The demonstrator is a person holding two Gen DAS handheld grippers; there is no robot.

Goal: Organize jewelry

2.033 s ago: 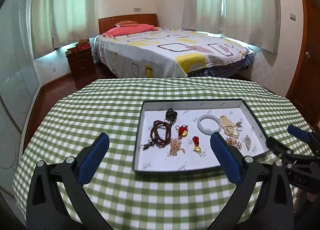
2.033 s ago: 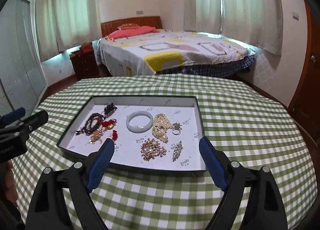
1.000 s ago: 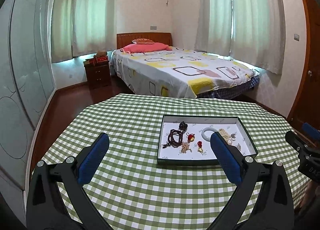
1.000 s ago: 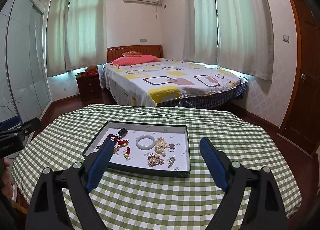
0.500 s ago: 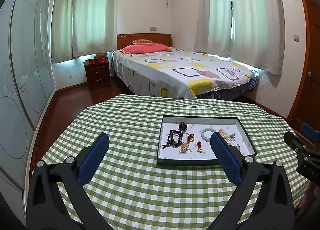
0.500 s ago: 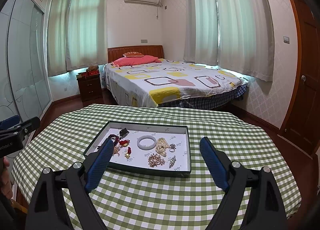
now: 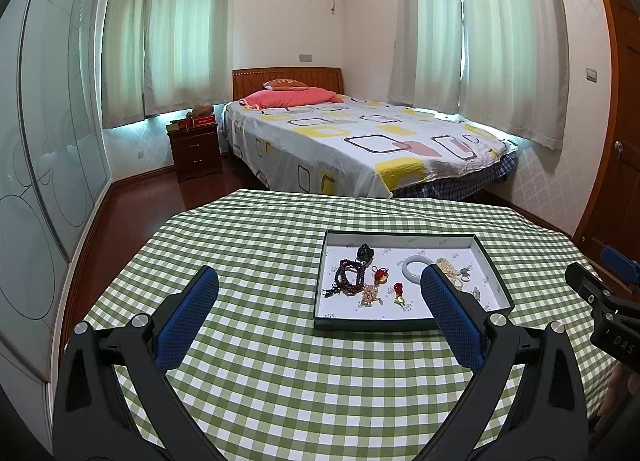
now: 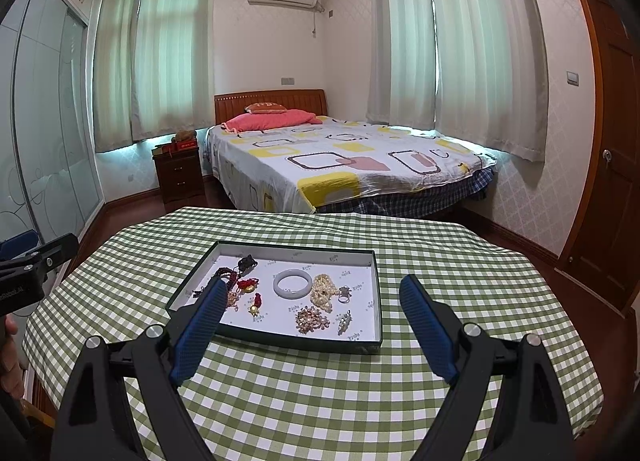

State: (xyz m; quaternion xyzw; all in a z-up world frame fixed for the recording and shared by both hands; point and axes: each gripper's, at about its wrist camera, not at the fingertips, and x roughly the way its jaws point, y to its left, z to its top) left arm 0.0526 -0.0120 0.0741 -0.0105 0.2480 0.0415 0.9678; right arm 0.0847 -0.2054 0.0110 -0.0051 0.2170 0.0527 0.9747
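Observation:
A dark-rimmed tray [image 7: 408,325] [image 8: 276,341] with a white floor sits on the green checked table. In it lie a dark bead bracelet [image 7: 349,277], a white jade bangle [image 8: 292,282], a pearl string [image 8: 323,291], red and gold charms [image 8: 255,304], a ring [image 8: 344,294] and brooches [image 8: 312,319]. My left gripper [image 7: 318,293] is open and empty, held back above the table, left of the tray. My right gripper [image 8: 310,303] is open and empty, held back in front of the tray.
The round table with the checked cloth [image 7: 256,373] [image 8: 320,401] drops off on all sides. A bed [image 8: 340,161], a nightstand [image 7: 196,149], glass wardrobe doors at the left and a wooden door [image 8: 612,165] at the right stand beyond it.
Both grippers have pulled back and up from the tray, so it looks smaller and farther. Both stay open and empty. The jewelry has not moved.

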